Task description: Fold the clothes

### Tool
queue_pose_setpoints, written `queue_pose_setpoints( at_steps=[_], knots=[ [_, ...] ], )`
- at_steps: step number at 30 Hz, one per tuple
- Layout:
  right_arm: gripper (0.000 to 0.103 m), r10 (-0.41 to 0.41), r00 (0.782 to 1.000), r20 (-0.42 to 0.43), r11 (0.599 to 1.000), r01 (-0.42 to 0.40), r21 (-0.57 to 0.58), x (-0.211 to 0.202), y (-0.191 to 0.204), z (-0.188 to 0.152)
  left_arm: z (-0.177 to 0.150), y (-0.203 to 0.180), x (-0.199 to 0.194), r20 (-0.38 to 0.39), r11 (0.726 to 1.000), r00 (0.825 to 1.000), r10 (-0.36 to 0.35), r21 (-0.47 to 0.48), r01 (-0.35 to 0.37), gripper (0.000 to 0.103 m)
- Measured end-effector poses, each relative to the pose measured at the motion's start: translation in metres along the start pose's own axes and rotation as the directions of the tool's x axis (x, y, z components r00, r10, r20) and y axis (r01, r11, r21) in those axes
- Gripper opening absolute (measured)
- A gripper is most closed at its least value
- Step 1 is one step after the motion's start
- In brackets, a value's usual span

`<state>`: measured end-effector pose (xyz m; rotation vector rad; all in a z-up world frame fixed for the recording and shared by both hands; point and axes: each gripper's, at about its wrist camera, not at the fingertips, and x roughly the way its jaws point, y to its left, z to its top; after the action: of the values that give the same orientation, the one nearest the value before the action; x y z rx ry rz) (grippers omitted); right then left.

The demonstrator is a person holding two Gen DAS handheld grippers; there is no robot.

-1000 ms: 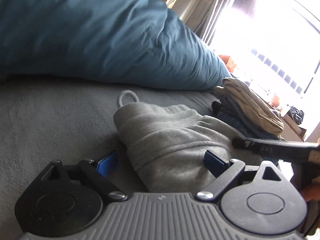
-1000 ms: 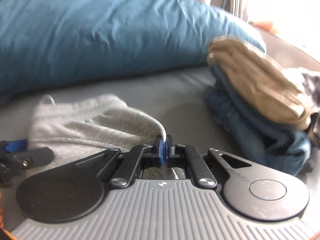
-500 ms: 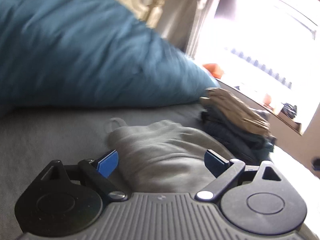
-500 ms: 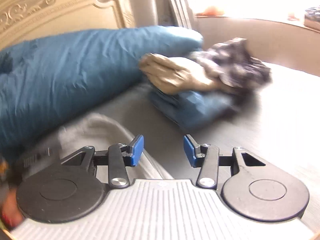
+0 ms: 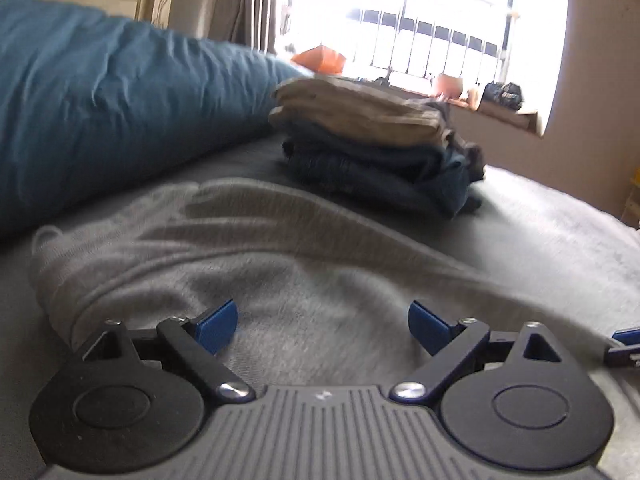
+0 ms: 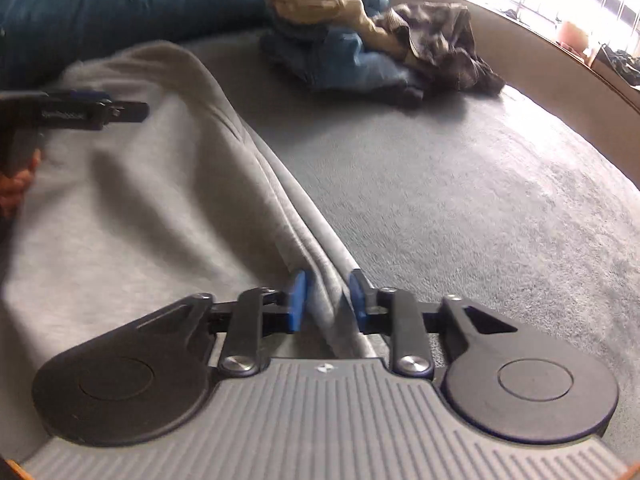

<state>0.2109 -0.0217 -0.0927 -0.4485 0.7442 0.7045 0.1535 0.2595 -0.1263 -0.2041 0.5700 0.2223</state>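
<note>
A grey fleece garment [image 5: 248, 264] lies spread on the grey bed cover [image 6: 460, 200]. My left gripper [image 5: 322, 324] hovers open just above its middle, with nothing between its blue pads. That gripper also shows at the left edge of the right wrist view [image 6: 120, 110], with a hand behind it. My right gripper [image 6: 328, 300] sits at the garment's [image 6: 140, 184] folded right edge. Its jaws are closing, and the thick layered hem fills the gap between the pads. One blue tip of the right gripper [image 5: 624, 346] shows at the far right of the left wrist view.
A stack of folded clothes [image 5: 372, 140], tan over blue denim, stands further back on the bed, with a dark patterned piece [image 6: 440, 40] beside it. A big blue duvet [image 5: 100, 88] lies along the headboard side. The barred window [image 5: 432, 32] and its sill are behind.
The right gripper let go of the grey cloth, opened, swung over and came down on the garment's right edge, narrowing again. The left gripper stayed open while its view swung towards the window.
</note>
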Motion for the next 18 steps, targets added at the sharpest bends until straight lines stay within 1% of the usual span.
queue_pose_setpoints(
  at_steps=[1,2,4,5,7,8,9,10,11,12,13,14,16,17,18],
  knots=[
    [0.006,-0.018,1.000,0.002,1.000,0.018,0.009,0.001,0.000,-0.002,-0.001,0.002,0.000,-0.001,1.000,1.000,0.003,-0.003,-0.003,0.092],
    [0.004,-0.035,0.999,0.007,0.999,0.035,0.018,0.002,-0.001,-0.003,-0.002,0.003,0.000,0.001,1.000,1.000,0.006,-0.002,-0.006,0.092],
    [0.003,-0.046,0.997,0.056,0.997,0.042,0.062,-0.007,-0.006,0.001,-0.002,0.003,0.002,0.007,1.000,1.000,0.014,0.006,-0.015,0.092],
    [0.003,-0.048,0.997,0.064,0.996,0.043,0.080,-0.007,-0.010,0.003,-0.003,0.001,0.005,0.002,1.000,1.000,0.021,0.012,-0.021,0.092],
    [0.003,-0.060,0.997,0.051,0.993,0.055,0.102,0.003,-0.016,0.002,-0.003,-0.005,0.012,-0.006,0.998,0.999,0.042,0.052,-0.041,0.093],
    [0.004,-0.060,0.998,0.029,0.994,0.057,0.094,0.015,-0.017,-0.001,-0.003,-0.009,0.013,-0.009,0.996,0.999,0.053,0.075,-0.052,0.093],
    [0.006,-0.057,0.998,0.015,0.994,0.055,0.097,0.027,-0.018,-0.005,-0.002,-0.012,0.013,-0.011,0.994,0.998,0.062,0.095,-0.060,0.093],
    [0.007,-0.054,0.998,0.029,0.990,0.050,0.132,0.032,-0.022,-0.009,0.000,-0.014,0.013,-0.012,0.992,0.998,0.065,0.108,-0.063,0.093],
    [0.010,-0.040,0.998,0.050,0.983,0.030,0.179,0.030,-0.029,-0.009,0.001,-0.015,0.011,-0.011,0.992,0.998,0.062,0.112,-0.060,0.093],
    [0.020,-0.020,0.998,0.067,0.971,0.003,0.239,0.025,-0.040,-0.009,0.004,-0.015,0.008,-0.009,0.992,0.998,0.056,0.110,-0.055,0.093],
    [0.026,-0.013,0.997,0.080,0.944,-0.014,0.330,0.016,-0.055,-0.010,0.006,-0.014,0.003,-0.005,0.994,0.999,0.049,0.099,-0.048,0.093],
    [0.028,-0.020,0.995,0.100,0.908,-0.024,0.418,0.004,-0.070,-0.013,0.009,-0.014,-0.002,0.003,0.995,0.999,0.044,0.094,-0.044,0.093],
    [0.028,-0.048,0.983,0.176,0.819,-0.062,0.571,-0.035,-0.105,-0.028,0.016,-0.019,-0.013,0.019,0.995,0.999,0.031,0.098,-0.033,0.093],
    [0.028,-0.074,0.976,0.203,0.780,-0.070,0.622,-0.056,-0.119,-0.037,0.021,-0.024,-0.018,0.025,0.994,1.000,0.010,0.104,-0.013,0.093],
    [0.028,-0.106,0.970,0.221,0.749,-0.069,0.659,-0.079,-0.130,-0.047,0.026,-0.031,-0.022,0.027,0.994,0.999,-0.020,0.111,0.016,0.093]
  ],
)
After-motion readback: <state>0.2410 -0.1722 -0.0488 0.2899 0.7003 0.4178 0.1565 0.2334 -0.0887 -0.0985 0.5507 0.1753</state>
